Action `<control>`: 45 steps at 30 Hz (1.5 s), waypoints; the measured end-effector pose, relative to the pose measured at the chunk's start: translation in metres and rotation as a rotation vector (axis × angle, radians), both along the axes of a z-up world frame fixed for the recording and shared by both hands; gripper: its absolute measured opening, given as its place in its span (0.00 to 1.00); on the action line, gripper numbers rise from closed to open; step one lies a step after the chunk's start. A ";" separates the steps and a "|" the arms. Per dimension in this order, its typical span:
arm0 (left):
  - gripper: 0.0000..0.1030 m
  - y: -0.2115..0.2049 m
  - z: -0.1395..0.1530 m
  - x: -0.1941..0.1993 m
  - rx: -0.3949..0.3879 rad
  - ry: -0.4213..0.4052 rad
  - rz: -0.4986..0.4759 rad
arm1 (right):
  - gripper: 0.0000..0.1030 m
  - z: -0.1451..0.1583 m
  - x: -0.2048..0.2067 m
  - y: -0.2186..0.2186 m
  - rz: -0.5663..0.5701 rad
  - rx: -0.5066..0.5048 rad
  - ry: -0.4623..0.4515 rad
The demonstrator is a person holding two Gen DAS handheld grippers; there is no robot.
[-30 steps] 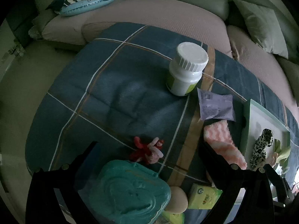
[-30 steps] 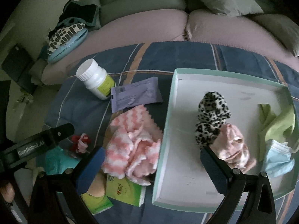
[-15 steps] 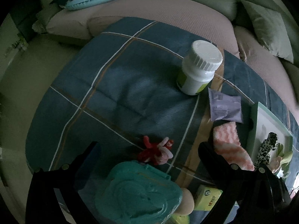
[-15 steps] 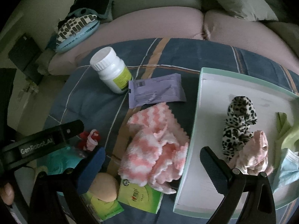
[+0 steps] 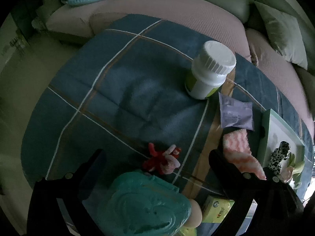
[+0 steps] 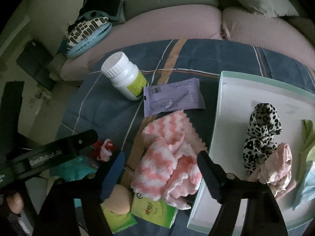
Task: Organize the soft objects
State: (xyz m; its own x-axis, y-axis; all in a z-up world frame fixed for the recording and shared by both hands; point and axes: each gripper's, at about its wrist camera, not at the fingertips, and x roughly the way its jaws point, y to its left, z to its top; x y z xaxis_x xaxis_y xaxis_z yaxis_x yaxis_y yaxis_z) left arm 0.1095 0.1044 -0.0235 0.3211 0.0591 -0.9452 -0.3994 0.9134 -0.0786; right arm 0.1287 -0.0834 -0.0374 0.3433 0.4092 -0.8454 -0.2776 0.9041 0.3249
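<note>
A pink-and-white fluffy cloth (image 6: 169, 155) lies crumpled on the blue plaid cover, left of the white tray (image 6: 216, 114). My right gripper (image 6: 160, 169) is open, its jaws straddling the cloth just above it. The tray holds a leopard scrunchie (image 6: 259, 133), a pink cloth (image 6: 277, 167), a green cloth (image 6: 309, 137) and a blue mask (image 6: 307, 186). My left gripper (image 5: 155, 165) is open above a red-and-pink toy (image 5: 162, 160) and a teal object (image 5: 149, 202). The pink-and-white cloth also shows in the left wrist view (image 5: 240, 151).
A white pill bottle (image 6: 124, 74) and a purple packet (image 6: 171, 100) lie behind the cloth. A green tissue pack (image 6: 153, 210) and a beige sponge (image 6: 118, 200) lie in front. A sofa with cushions (image 6: 177, 21) rings the table's far side.
My right gripper has moved left from over the tray's edge, so the pink-and-white cloth now lies between its jaws. My left gripper has shifted slightly; its view of the table has slid.
</note>
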 end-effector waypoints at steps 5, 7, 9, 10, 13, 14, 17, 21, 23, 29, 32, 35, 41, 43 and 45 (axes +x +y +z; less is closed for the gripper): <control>1.00 0.003 -0.003 0.001 -0.017 0.005 0.006 | 0.41 -0.008 0.001 0.005 0.016 -0.018 0.019; 1.00 0.005 -0.004 0.001 -0.023 0.005 0.007 | 0.32 -0.008 0.001 0.006 0.026 -0.017 0.020; 1.00 0.006 -0.005 0.001 -0.027 0.007 0.008 | 0.23 -0.007 0.000 0.006 0.029 -0.008 0.013; 1.00 0.007 -0.005 0.000 -0.028 0.007 0.006 | 0.17 -0.007 -0.001 0.006 0.031 -0.008 0.007; 1.00 0.007 -0.005 0.000 -0.034 0.009 0.002 | 0.12 -0.006 -0.001 0.006 0.032 -0.006 -0.005; 1.00 0.007 -0.006 0.001 -0.036 0.009 0.000 | 0.11 -0.006 -0.002 0.005 0.034 -0.005 -0.008; 1.00 0.005 -0.007 0.003 -0.041 0.008 -0.007 | 0.10 -0.004 0.000 0.000 0.018 0.008 -0.015; 1.00 0.003 -0.007 0.004 -0.036 0.015 -0.019 | 0.10 0.003 0.003 -0.013 -0.017 0.041 -0.034; 1.00 0.000 -0.006 0.005 -0.032 0.015 -0.032 | 0.10 0.010 0.004 -0.020 -0.035 0.059 -0.052; 1.00 -0.010 -0.004 0.008 -0.020 0.015 -0.067 | 0.09 0.024 0.006 -0.038 -0.078 0.103 -0.083; 1.00 -0.015 -0.005 0.010 -0.017 0.015 -0.090 | 0.09 0.031 0.005 -0.045 -0.098 0.125 -0.098; 0.96 -0.018 -0.006 0.010 -0.025 0.019 -0.103 | 0.10 0.038 0.003 -0.049 -0.103 0.135 -0.112; 0.76 -0.013 -0.007 0.016 -0.038 0.037 -0.105 | 0.10 0.039 0.003 -0.049 -0.098 0.147 -0.112; 0.73 -0.013 -0.010 0.020 -0.044 0.049 -0.109 | 0.09 0.039 0.003 -0.051 -0.098 0.152 -0.110; 0.65 -0.015 -0.016 0.026 -0.029 0.078 -0.119 | 0.10 0.039 0.004 -0.052 -0.101 0.158 -0.109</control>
State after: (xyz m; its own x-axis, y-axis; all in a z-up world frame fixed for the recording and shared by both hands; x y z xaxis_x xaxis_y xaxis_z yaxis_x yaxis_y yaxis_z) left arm 0.1351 0.0893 -0.0391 0.2499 -0.0028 -0.9683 -0.2948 0.9523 -0.0788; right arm 0.1323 -0.1354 0.0015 0.4749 0.4927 -0.7292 -0.2296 0.8692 0.4379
